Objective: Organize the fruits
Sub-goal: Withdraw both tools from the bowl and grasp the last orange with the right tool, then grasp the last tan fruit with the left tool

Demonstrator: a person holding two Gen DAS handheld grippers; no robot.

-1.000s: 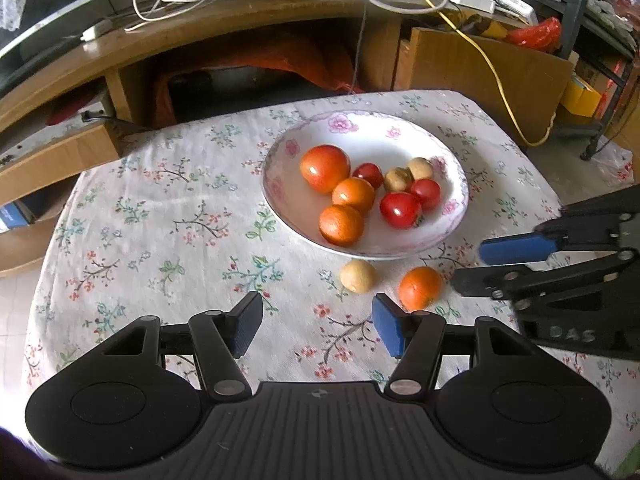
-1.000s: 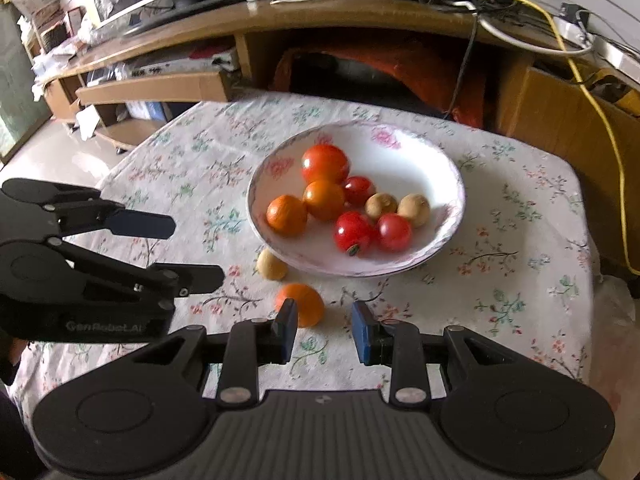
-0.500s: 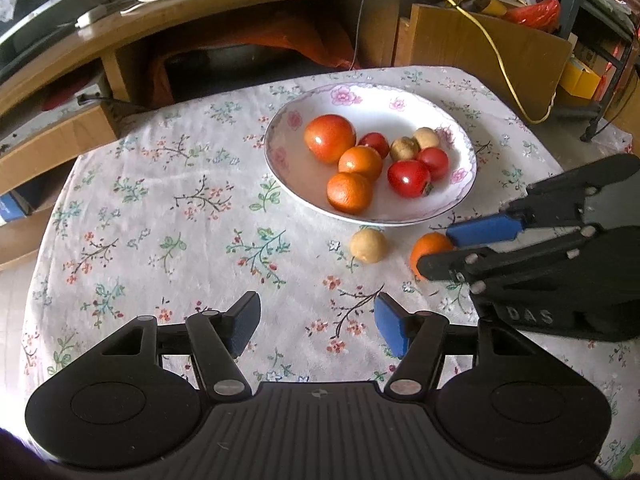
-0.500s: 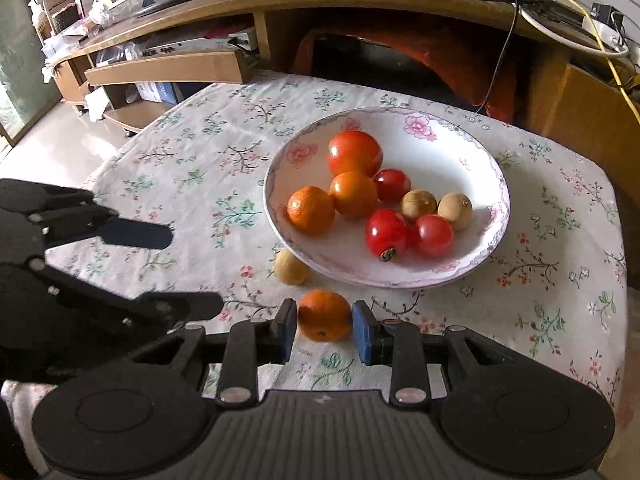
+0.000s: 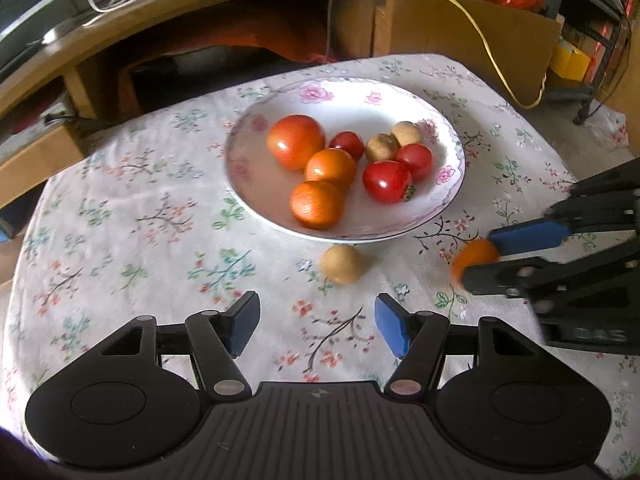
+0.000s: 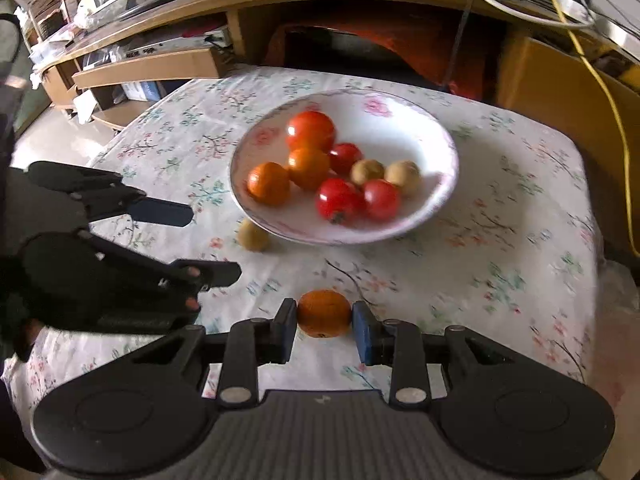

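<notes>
A white floral bowl (image 5: 352, 92) (image 6: 404, 120) holds tomatoes, two oranges and two small tan fruits. My right gripper (image 6: 324, 320) is shut on a loose orange (image 6: 323, 313) just above the tablecloth in front of the bowl; the left wrist view shows that orange (image 5: 474, 254) between the right gripper's fingers at the right. A small tan fruit (image 5: 343, 264) (image 6: 253, 235) lies on the cloth by the bowl's near rim. My left gripper (image 5: 316, 328) (image 6: 202, 242) is open and empty, a little short of the tan fruit.
The round table carries a flowered cloth (image 5: 120, 216). Behind it stand a wooden desk (image 5: 160, 12) with cables, a yellow cord (image 5: 496, 64) and cardboard panels. Open floor lies off the table's left edge (image 6: 52, 140).
My right gripper has closed its pads onto the loose orange. The left gripper has drifted forward towards the tan fruit, still open.
</notes>
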